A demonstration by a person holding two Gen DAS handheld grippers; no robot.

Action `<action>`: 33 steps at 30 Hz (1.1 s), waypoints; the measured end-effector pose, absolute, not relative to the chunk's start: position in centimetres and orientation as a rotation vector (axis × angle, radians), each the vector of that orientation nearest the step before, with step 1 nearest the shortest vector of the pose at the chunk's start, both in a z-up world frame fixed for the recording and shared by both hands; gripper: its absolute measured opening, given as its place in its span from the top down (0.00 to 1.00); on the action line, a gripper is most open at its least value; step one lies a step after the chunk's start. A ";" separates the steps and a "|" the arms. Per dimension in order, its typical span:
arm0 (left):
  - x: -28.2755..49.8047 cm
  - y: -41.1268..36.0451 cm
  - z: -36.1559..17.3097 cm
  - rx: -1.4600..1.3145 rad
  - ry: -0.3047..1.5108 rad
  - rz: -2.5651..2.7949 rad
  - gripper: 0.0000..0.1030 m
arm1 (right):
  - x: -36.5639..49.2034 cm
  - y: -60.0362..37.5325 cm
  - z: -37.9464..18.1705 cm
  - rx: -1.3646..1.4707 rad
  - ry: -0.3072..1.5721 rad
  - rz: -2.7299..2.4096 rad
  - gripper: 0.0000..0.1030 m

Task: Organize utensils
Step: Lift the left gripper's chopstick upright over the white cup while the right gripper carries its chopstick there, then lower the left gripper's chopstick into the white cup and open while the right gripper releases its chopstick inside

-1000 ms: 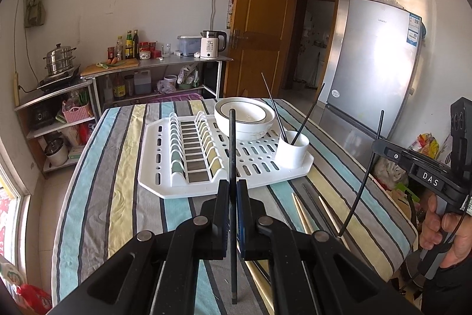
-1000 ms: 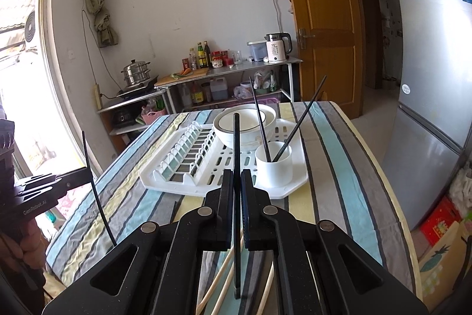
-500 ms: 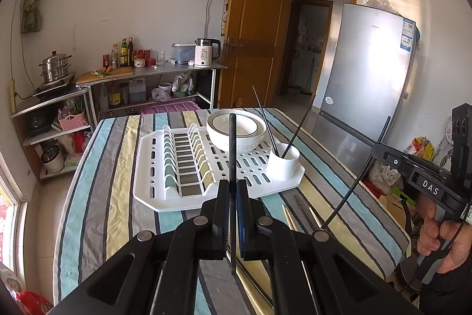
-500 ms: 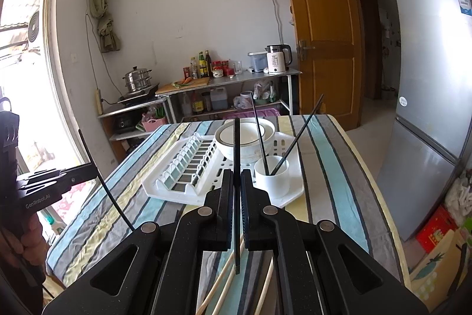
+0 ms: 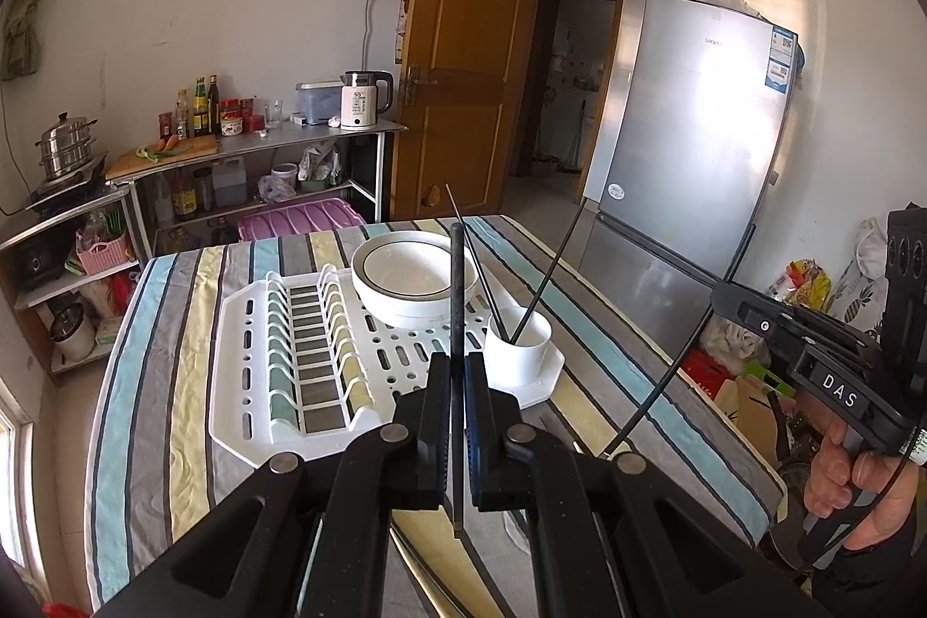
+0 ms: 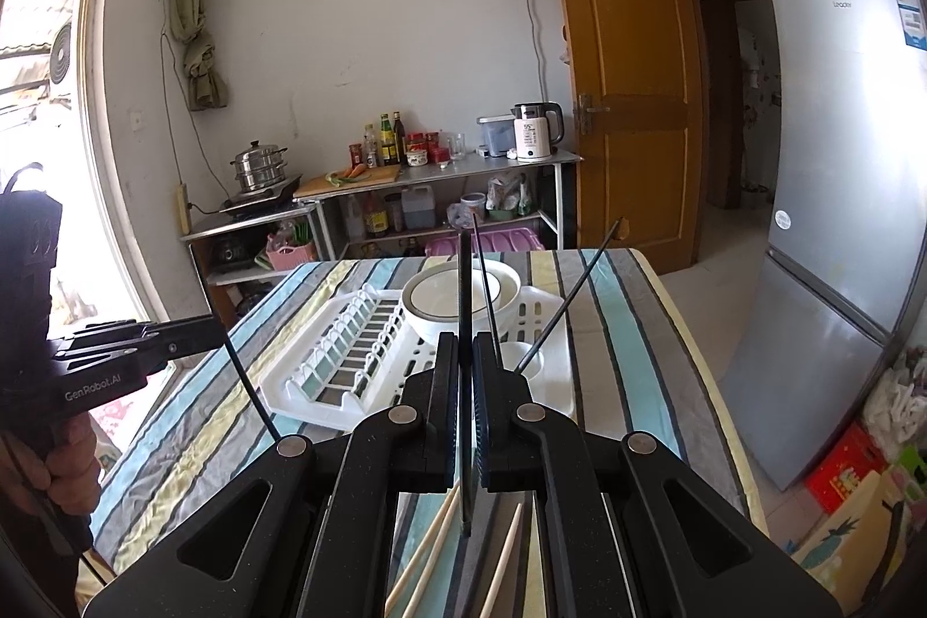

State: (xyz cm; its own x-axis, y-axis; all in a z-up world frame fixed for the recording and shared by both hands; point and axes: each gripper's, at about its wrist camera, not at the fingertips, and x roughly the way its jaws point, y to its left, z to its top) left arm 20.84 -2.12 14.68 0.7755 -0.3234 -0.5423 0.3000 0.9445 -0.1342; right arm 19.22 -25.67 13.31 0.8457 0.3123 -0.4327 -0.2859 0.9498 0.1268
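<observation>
My left gripper (image 5: 457,363) is shut on a black chopstick (image 5: 457,293) held upright, above the near end of the striped table (image 5: 168,328). My right gripper (image 6: 465,346) is shut on another black chopstick (image 6: 464,282), also upright. A white cup (image 5: 517,346) on the white drying rack (image 5: 261,386) holds two black chopsticks (image 5: 547,276); it also shows in the right wrist view (image 6: 521,357). A white bowl (image 5: 414,279) sits behind it. Several wooden chopsticks (image 6: 431,548) lie on the table under my right gripper.
A grey fridge (image 5: 689,178) stands right of the table. A metal shelf (image 5: 255,149) with bottles, a kettle and a steamer pot lines the back wall beside a wooden door (image 5: 457,56). A window (image 6: 40,143) is on the left.
Both grippers have risen and pulled back from the rack, each still shut on its chopstick. The rack and cup look smaller and farther away.
</observation>
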 end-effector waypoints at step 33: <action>37.9 -10.5 18.2 -0.060 0.582 -0.435 0.96 | 30.4 -28.2 16.4 0.128 0.403 0.291 0.96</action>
